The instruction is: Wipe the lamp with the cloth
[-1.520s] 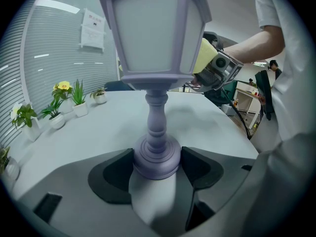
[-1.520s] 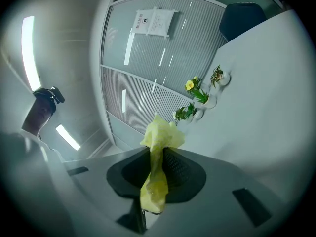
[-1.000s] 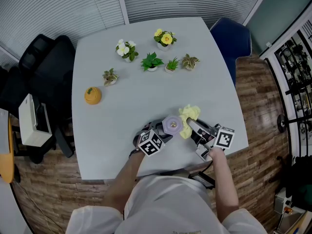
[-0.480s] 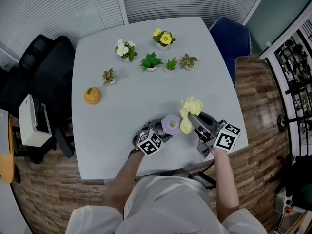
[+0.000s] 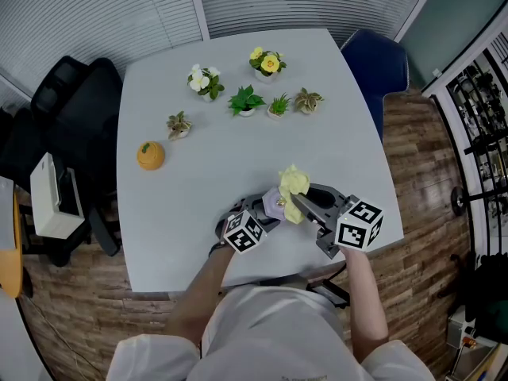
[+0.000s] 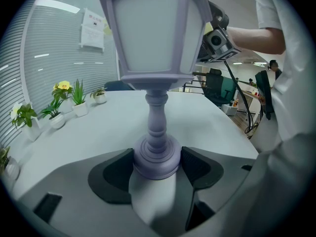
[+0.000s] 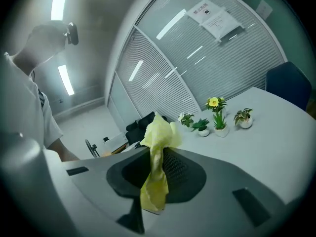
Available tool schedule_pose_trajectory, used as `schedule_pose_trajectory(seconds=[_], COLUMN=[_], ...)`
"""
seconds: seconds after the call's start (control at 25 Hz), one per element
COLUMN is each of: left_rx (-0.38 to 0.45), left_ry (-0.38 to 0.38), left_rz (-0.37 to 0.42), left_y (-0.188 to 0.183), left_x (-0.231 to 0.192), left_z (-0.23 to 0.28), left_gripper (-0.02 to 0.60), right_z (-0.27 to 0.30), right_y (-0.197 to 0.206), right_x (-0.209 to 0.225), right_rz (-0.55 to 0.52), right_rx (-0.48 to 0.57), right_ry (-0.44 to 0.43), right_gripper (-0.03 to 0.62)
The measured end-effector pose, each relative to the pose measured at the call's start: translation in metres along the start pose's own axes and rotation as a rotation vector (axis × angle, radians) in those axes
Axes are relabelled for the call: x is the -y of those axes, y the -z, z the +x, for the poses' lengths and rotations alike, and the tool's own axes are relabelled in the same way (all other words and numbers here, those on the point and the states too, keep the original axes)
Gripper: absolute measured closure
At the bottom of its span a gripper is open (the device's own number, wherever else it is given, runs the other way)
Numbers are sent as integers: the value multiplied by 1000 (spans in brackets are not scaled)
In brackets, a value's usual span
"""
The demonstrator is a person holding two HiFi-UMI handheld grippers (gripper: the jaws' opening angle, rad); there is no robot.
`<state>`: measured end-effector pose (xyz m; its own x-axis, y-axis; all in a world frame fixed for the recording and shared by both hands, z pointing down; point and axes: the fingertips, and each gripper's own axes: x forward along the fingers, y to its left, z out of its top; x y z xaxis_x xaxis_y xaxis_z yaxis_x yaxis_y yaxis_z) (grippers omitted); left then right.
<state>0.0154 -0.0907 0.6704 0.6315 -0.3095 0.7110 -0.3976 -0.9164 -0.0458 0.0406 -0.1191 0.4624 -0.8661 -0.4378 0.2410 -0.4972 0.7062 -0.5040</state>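
Head view: your left claw and right claw meet near the bench's near edge. The yellow cloth overlaps the purple lamp at its top.
Left gripper view: left claw clamped on the lamp's base, lamp upright.
Right gripper view: right claw pinching the cloth, with a bunch sticking out past the tips.

Lamp: pale lilac frame + stem, milky-white panes. Cloth: plain pale yellow. Left tongs & right tongs: grey shells, black pads; marker cubes blk/wht squares. Tabletop: plain light grey. Near its left edge, orange ornament. Toward far edge: yellow-bloom pot, white-bloom pot, green lvs.
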Motion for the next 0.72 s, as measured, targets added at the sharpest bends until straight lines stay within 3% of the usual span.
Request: schedule_pose_trajectory(seconds=[0.32,0.72], left_rx=[0,2], left_ry=[1,2], left_rz=[1,1], left_y=[0,-1], left_x=[0,1], left_z=[0,-1], left_gripper=[273,273], right_z=[15,31], right_y=[0,-1], right_x=[-3,-7], right_rz=[-105,-163], right_rx=[-97,-179], right_ry=[25,17], right_gripper=[522,520])
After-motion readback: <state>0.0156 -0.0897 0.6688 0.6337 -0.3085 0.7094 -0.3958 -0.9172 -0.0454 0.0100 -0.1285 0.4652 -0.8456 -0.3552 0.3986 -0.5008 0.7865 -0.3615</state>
